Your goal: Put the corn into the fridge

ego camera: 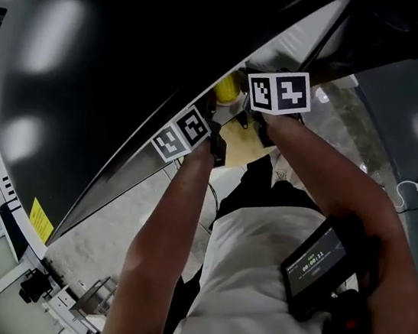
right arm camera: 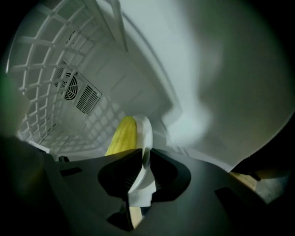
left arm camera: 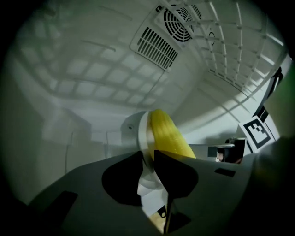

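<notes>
**Corn on its plate, inside the fridge and not yet set down**

The left gripper is clamped on the rim of a white plate. The right gripper pinches another part of that rim. The corn lies on the plate between them, below the fan vent in the fridge back wall. This looks like the placing step. Next, the plate needs lowering level onto a surface beneath the vent, with both grips released together. The corn is a bright yellow cob with fine kernel rows, tapering to a rounded tip.
</notes>
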{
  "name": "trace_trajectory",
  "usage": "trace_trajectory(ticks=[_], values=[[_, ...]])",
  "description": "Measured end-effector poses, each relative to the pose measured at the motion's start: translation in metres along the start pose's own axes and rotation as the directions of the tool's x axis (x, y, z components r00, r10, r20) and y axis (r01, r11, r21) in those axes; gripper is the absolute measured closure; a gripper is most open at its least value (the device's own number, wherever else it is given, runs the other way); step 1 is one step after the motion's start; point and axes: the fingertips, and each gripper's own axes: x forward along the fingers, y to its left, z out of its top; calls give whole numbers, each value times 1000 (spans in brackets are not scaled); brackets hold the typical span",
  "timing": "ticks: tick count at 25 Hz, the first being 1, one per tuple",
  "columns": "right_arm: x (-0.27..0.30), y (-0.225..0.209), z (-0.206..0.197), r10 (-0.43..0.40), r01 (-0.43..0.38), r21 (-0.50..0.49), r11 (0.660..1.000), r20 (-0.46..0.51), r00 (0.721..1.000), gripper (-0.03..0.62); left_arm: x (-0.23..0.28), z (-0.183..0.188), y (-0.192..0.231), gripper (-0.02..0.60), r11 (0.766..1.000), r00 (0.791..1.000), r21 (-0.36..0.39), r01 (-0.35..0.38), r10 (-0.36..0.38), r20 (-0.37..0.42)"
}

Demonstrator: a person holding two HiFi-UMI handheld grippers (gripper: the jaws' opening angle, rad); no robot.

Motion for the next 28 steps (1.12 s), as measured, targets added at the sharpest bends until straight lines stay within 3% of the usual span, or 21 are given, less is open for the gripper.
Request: trace_trajectory(ticks=[5, 28], values=[[1, 1, 1, -24, 23, -37, 999, -17, 1000, 542, 1, -3, 3, 517, 999, 1000, -33, -10, 9, -10], [10, 9, 6, -35, 26, -147, 989, -56, 998, 540, -5, 1, 3, 502, 997, 999, 77, -6, 3, 41]])
